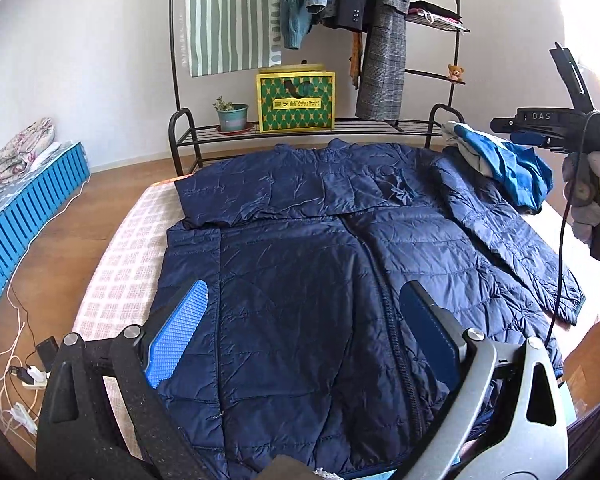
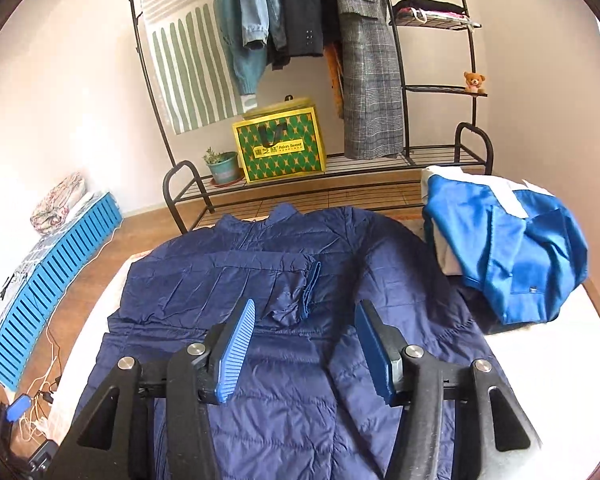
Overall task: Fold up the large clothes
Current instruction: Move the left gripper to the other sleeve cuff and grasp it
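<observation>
The navy jacket (image 1: pixel 340 248) lies flat on the bed (image 1: pixel 112 280), front up, with one sleeve (image 1: pixel 260 192) folded across the chest and the other sleeve (image 1: pixel 508 240) angled out toward the right edge. The left gripper (image 1: pixel 304 332) and the right gripper (image 2: pixel 306 348) both hang above the jacket with fingers spread wide, holding nothing. A blue garment (image 2: pixel 508 248) lies at the jacket's far right shoulder, with the rack (image 2: pixel 332 168) beyond.

My left gripper (image 1: pixel 304 332) has blue ribbed pads (image 1: pixel 178 332), one black arm, one silver arm, and round steel screws. My right gripper (image 2: pixel 305 348) is all black with matching blue pads (image 2: pixel 236 350), a "DAS" marking, a black cable, and my grey-gloved hand (image 1: pixel 588 196).
</observation>
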`<state>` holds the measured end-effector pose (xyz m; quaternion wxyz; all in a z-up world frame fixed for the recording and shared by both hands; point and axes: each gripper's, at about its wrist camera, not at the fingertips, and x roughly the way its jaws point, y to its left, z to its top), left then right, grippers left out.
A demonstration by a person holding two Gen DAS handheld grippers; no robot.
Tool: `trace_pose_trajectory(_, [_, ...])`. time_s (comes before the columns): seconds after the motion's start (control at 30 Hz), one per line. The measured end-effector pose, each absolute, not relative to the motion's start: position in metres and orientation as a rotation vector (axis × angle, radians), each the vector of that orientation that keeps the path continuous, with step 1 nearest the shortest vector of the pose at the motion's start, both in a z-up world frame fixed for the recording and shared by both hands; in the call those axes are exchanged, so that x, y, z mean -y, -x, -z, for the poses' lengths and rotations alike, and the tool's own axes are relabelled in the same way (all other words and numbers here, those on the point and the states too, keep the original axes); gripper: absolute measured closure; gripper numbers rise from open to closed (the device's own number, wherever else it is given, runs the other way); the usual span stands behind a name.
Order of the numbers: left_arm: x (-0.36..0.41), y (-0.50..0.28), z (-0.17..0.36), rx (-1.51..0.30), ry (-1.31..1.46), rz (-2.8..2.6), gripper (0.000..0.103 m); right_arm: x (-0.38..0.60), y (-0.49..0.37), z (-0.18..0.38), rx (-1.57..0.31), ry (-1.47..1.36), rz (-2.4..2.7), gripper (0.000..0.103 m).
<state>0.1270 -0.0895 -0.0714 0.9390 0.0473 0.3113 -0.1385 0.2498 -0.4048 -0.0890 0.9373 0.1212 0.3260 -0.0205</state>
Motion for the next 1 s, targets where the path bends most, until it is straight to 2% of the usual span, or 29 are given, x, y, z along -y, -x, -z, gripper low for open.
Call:
trace_pose_trajectory(0.07, [0.101, -0.122, 0.069, -0.626, -0.098, 0.322, 0.004, 0.412, -0.226, 0.081, -0.653, -0.240, 0.061, 0.048])
trace_pose_trajectory(0.17, [0.119, -0.115, 0.066, -0.615, -0.090, 0.384, 0.004, 0.422, -0.190, 0.074, -0.637, -0.222, 0.096, 0.041])
trace_pose_trajectory(0.4, [0.171, -0.101, 0.061, -0.619, -0.075, 0.524, 0.005, 0.462, -0.110, 0.080, -0.597, -0.208, 0.210, 0.032])
trace_pose_trajectory(0.57, [0.233, -0.091, 0.066, -0.679, -0.106, 0.671, 0.011, 0.515, -0.065, 0.097, -0.591, -0.311, 0.291, 0.032])
trace_pose_trajectory(0.8, [0.335, -0.075, 0.087, -0.789, -0.167, 0.853, 0.033, 0.575, -0.014, 0.123, -0.577, -0.387, 0.397, 0.032])
trace_pose_trajectory(1.0, [0.419, -0.059, 0.117, -0.889, -0.258, 0.994, 0.034, 0.607, 0.004, 0.143, -0.612, -0.412, 0.447, 0.032])
